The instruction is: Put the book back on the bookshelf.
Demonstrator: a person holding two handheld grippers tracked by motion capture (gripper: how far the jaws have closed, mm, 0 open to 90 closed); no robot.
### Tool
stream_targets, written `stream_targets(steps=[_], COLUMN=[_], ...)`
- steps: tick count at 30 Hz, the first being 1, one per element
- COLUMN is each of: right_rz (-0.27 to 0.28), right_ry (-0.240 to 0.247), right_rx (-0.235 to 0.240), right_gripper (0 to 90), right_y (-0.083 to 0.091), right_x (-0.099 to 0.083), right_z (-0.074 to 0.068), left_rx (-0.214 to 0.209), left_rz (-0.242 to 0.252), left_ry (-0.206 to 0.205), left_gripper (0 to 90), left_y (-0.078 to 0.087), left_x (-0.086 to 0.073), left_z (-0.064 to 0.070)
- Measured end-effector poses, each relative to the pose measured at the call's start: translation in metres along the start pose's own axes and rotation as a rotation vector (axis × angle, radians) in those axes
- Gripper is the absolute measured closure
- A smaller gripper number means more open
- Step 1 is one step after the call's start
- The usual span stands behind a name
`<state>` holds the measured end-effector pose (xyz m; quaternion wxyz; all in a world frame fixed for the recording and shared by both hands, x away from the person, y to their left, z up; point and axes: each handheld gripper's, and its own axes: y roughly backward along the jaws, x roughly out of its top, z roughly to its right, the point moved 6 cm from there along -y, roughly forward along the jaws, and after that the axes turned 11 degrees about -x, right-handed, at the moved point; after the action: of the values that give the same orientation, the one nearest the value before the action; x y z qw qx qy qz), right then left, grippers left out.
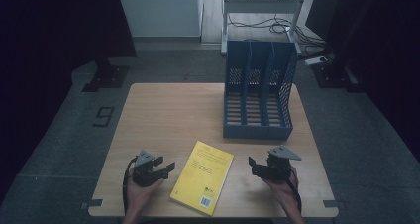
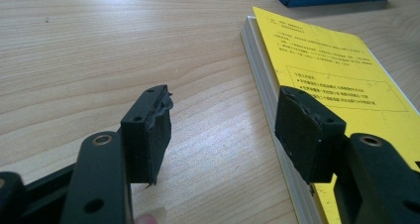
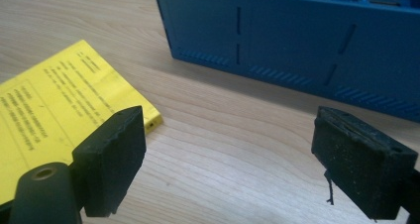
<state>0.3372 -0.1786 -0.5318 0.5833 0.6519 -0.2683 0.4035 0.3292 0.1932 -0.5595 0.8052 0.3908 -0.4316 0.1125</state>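
You have a yellow book (image 1: pixel 203 177) lying flat on the wooden table (image 1: pixel 168 115), near the front edge. It sits between your two hands, and it is turned a bit so it lies slanted. The cover has black writing on it, too small to read.

Your left gripper (image 1: pixel 167 168) is just beside the left side of the book. Its jaws are wide apart and hold nothing. In the left gripper view, the left gripper (image 2: pixel 225 130) has one black pad over the bare wood and the other pad right at the book's (image 2: pixel 337 95) page edge. You cannot tell if that pad touches the book.

Your right gripper (image 1: pixel 252 165) is near the right side of the book, with some bare table between them. Its jaws are wide apart too, and they hold nothing. In the right gripper view, the right gripper (image 3: pixel 228 159) looks over bare wood, with a corner of the book (image 3: pixel 59 105) at the left.

A blue file rack (image 1: pixel 258 92) stands behind the book, toward the far right part of the table. Its slots have nothing in them. In the right gripper view, the front wall of the file rack (image 3: pixel 297 40) is close ahead.
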Motion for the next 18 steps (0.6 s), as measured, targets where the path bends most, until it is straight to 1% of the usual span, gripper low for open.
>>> stream_targets(steps=[5,8,14,17,18], right_rz=[0.01,0.019,0.02,0.02,0.019], right_ry=[0.005,0.02,0.029,0.033,0.038], right_rx=[0.014,0.031,0.054,0.059,0.063], right_gripper=[13.4,13.8,14.1,14.1,14.0], right_y=[0.002,0.004,0.002,0.001,0.0], right_x=[0.003,0.006,0.009,0.009,0.009], right_z=[-0.006,-0.015,-0.026,-0.029,-0.033], left_rx=[-0.002,-0.004,-0.007,-0.008,-0.009], left_rz=[0.003,0.001,0.003,0.002,-0.001], left_ry=[0.001,-0.001,0.0,0.0,-0.001], left_gripper=[38.9,38.9,38.3,38.2,38.2], left_y=[0.0,0.0,0.0,-0.001,-0.001], left_x=[0.0,0.0,0.001,0.001,0.001], left_z=[0.001,0.001,0.002,0.002,0.003])
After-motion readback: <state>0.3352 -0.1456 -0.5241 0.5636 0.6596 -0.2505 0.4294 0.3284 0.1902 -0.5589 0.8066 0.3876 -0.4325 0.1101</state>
